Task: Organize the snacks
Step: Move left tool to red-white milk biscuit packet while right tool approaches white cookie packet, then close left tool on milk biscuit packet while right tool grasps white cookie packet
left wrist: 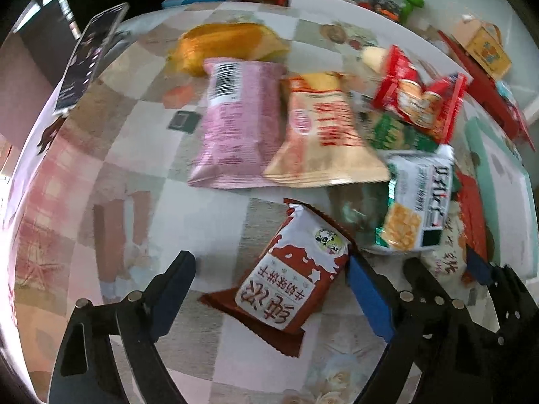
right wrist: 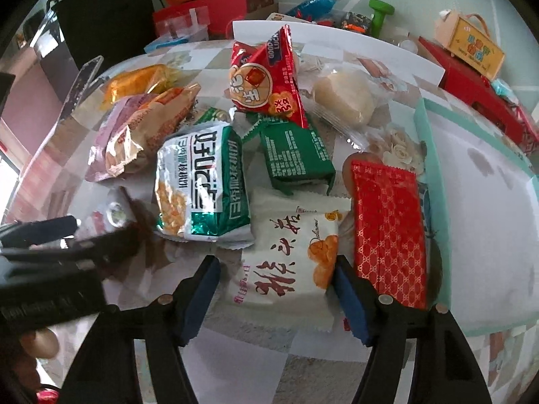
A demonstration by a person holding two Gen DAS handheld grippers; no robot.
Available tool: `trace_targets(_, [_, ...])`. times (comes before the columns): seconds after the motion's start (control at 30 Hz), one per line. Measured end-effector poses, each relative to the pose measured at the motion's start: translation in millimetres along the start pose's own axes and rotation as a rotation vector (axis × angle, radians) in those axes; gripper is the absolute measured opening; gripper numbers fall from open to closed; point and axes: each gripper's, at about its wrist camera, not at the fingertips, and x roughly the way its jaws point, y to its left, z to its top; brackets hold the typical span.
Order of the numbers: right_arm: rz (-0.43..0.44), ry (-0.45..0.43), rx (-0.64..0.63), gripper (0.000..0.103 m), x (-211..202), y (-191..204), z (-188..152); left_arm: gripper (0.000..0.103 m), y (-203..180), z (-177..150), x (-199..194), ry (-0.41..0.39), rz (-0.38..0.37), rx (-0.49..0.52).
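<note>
Here the left gripper (left wrist: 271, 271), fingers released, straddles the brown packet (left wrist: 289, 277) lying diagonally on the table (left wrist: 188, 222); the right gripper (right wrist: 276, 279) nips the white packet (right wrist: 286, 269) nearby.

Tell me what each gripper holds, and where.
Left gripper: nothing, open around the brown packet. Right gripper flanks the white packet at its side edges; a grip cannot be told.

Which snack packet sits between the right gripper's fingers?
The white packet with orange cakes printed on it, lying between the red patterned packet and the green-and-white one.
</note>
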Motion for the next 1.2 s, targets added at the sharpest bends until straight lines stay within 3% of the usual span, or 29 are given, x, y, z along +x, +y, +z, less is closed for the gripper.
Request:
trace_targets(0.1, [-0.002,-0.001,0.015,0.071,-2.8,-2.0,-2.0,0.078,3.4,0.3,4.6,-0.002,0.033,-0.009])
trace_targets(0.23, [0.005,-0.005,0.048,0.069,-4.0,-10.8,-2.3,0.072,2.4,3.5,8.5,-0.002,0.068,0.009])
trace_targets(0.33, [0.002,-0.009,0.051,0.064,-3.8,-13.2,-1.6,0.059,-4.1,-5.8,-2.2,-0.008,0.047,0.022])
trace_targets(0.4, [-0.001,-0.014,0.055,0.059,-4.7,-14.3,-2.9,0.044,-12.8,-7.3,-5.0,-0.012,0.037,0.031])
trace_targets(0.6, [0.011,-0.023,0.071,0.057,-7.7,-18.1,-7.6,0.042,-29.9,-7.8,-3.1,-0.020,0.017,0.030])
trace_targets(0.87, [0.058,-0.047,0.119,0.056,-23.0,-24.3,-17.1,0.042,-18.0,-16.6,2.3,-0.018,-0.055,0.003])
trace_targets(1.2, [0.041,-0.145,0.180,0.056,-65.6,-37.3,-14.5,0.042,-19.0,-28.7,-32.5,-0.078,-0.074,-0.018])
